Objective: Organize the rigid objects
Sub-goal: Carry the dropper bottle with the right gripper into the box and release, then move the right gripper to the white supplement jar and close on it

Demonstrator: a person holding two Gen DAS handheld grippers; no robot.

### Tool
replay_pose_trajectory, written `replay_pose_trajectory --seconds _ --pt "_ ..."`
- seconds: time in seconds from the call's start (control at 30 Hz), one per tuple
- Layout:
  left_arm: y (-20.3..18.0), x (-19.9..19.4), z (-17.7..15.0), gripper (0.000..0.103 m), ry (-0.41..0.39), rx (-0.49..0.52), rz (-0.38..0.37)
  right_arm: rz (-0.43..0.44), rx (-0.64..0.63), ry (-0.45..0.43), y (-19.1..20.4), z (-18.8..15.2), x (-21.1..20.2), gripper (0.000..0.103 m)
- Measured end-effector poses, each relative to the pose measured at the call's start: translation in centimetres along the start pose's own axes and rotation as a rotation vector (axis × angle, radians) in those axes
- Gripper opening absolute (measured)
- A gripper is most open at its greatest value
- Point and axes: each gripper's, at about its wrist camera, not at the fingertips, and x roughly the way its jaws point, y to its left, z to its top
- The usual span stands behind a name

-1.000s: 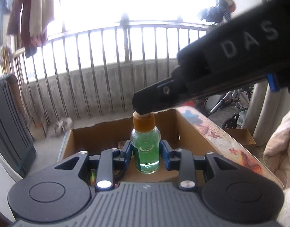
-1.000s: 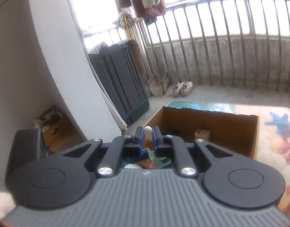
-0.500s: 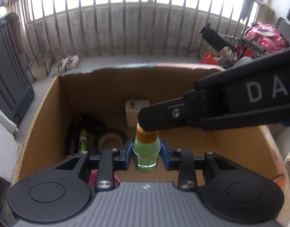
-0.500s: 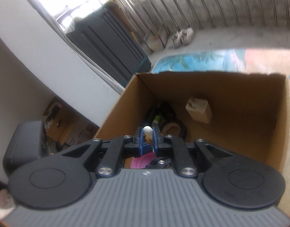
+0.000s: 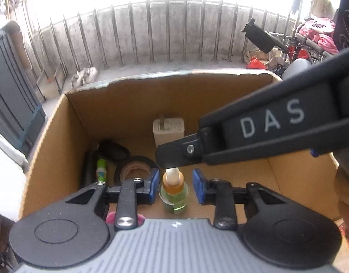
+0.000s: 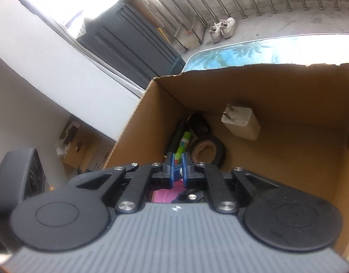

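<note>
Tongs angle down into the cardboard box [image 5: 67, 122]: left tongs [image 5: 175, 187] just widened off the green bottle [image 5: 173, 196], right tongs [image 6: 177, 167] pinching its white tip [image 5: 172, 174].

Box floor [image 5: 288, 173] lies bare rightward; tape roll [image 5: 134, 167] crowds its left.

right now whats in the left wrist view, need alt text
The left gripper has just opened its blue pads off a small green bottle inside a cardboard box. The right gripper pinches the bottle's white tip from above. Behind lie a tape roll and white charger.
</note>
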Motion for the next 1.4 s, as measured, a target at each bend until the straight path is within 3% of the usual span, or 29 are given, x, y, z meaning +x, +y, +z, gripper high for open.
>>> replay_pose_trajectory --seconds 0.1,0.3,0.43,0.6,0.83,1.0,1.17,1.4 --pt "-0.2 -1.3 -0.2 0.053 -0.036 0.016 -0.001 0.018 0.007 -0.03 0.4 -0.2 -1.3 0.008" --pt "-0.1 -4.9 -1.4 0.07 -0.11 0.024 -0.039 0.068 0.048 -0.173 1.9 -2.0 -6.8 0.011" --pt "0.2 -8.9 -3.4 0.079 -0.18 0.029 -0.105 0.11 0.076 -0.298 3.3 -5.7 -11.8 0.017" --pt "1.2 -13.0 -6.9 0.085 -0.23 0.046 -0.198 0.092 0.106 -0.402 4.7 -12.0 -16.5 0.026" --pt "3.1 -16.1 -11.6 0.088 -0.268 0.074 -0.166 0.065 0.202 -0.39 5.2 -18.7 -17.0 0.028" --pt "4.2 -15.6 -13.6 0.088 -0.234 0.053 -0.133 0.048 0.229 -0.333 6.1 -21.5 -14.2 0.031" --pt "4.6 -14.6 -15.3 0.088 -0.206 0.04 -0.11 0.045 0.229 -0.242 7.2 -21.7 -9.9 0.031" --pt "4.6 -13.1 -16.2 0.088 -0.2 0.061 -0.025 0.032 0.198 -0.185 7.6 -19.7 -6.0 0.031"
